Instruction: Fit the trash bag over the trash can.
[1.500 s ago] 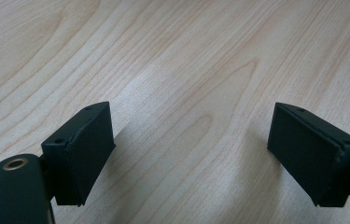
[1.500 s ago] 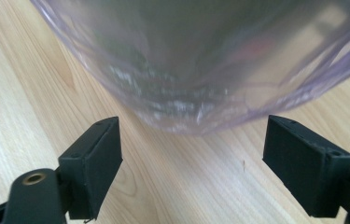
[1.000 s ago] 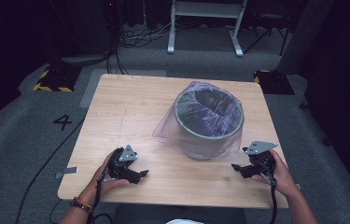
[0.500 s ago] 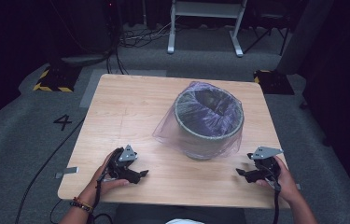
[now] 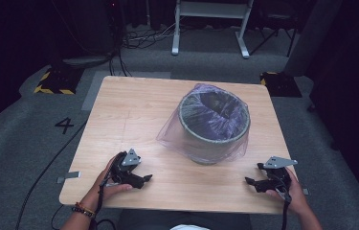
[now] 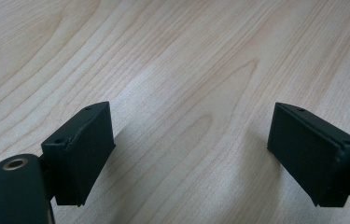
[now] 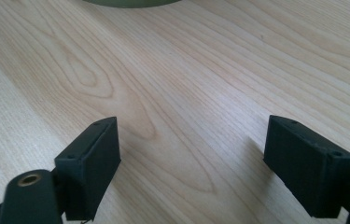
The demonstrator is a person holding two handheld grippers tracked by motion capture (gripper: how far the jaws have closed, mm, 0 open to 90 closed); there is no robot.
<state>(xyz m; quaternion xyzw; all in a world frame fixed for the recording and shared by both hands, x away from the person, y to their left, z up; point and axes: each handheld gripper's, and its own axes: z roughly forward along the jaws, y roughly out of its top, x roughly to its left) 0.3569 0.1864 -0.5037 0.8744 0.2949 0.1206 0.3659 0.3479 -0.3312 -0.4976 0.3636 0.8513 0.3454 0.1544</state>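
From up high I have the pale wood table [image 5: 134, 110], and on it, right of centre, the round grey bin [image 5: 214, 125] with its translucent purple liner bag [image 5: 182, 136] draped over the rim and spilling onto the wood on the side toward me. What has changed over the last second is my right gripper [image 5: 254, 182]: it has dropped back and down toward the near right corner, well apart from the bin, while my left gripper [image 5: 144, 178] has kept its place by the near edge. Both sets of jaws stand released with nothing between them, bare wood grain showing in each gripper view. I read this as a rest pose, the bag either just fitted or not yet handled; I can't tell from here how snugly the liner sits on the far rim. For room, the near strip between the two grippers is free, and the left half of the table is free too. The right gripper sits close to both the near and right edges, so any reach should go forward and inward. The loose skirt of the bag is the first thing either hand would catch.
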